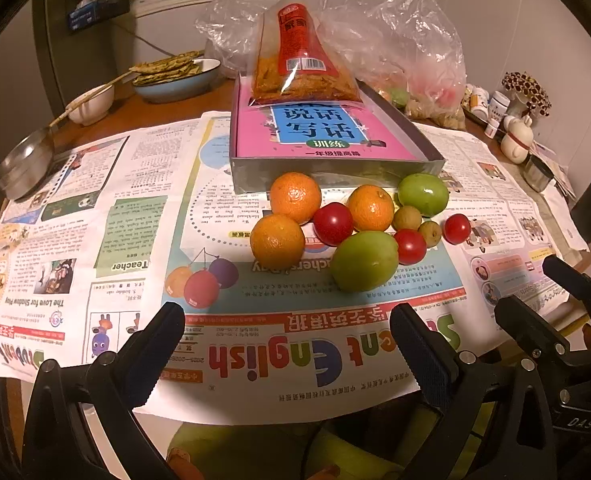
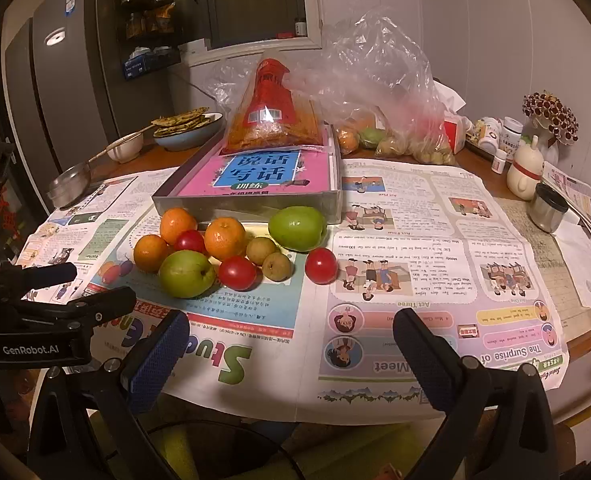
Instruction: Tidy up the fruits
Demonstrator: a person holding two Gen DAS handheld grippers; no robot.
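A cluster of fruit lies on newspaper in front of a grey box [image 1: 335,172]. It holds three oranges [image 1: 295,197], two green fruits [image 1: 364,261], three red tomatoes [image 1: 332,223] and two small brownish fruits [image 1: 407,218]. One tomato [image 2: 321,265] sits apart at the right. My left gripper [image 1: 287,336] hangs open near the table's front edge, short of the fruit, with nothing between its fingers. My right gripper [image 2: 291,338] is also open and empty, in front of the pile [image 2: 223,254]. The right gripper's fingers [image 1: 535,320] show at the lower right of the left wrist view.
The box [image 2: 251,200] holds a pink book [image 2: 255,174] and a red snack bag [image 2: 271,112]. Clear plastic bags [image 2: 391,112] with more fruit stand behind. A blue bowl [image 2: 187,132], a metal ladle [image 2: 69,188], a steel cup [image 2: 547,208] and small bottles [image 2: 503,136] line the table's far sides.
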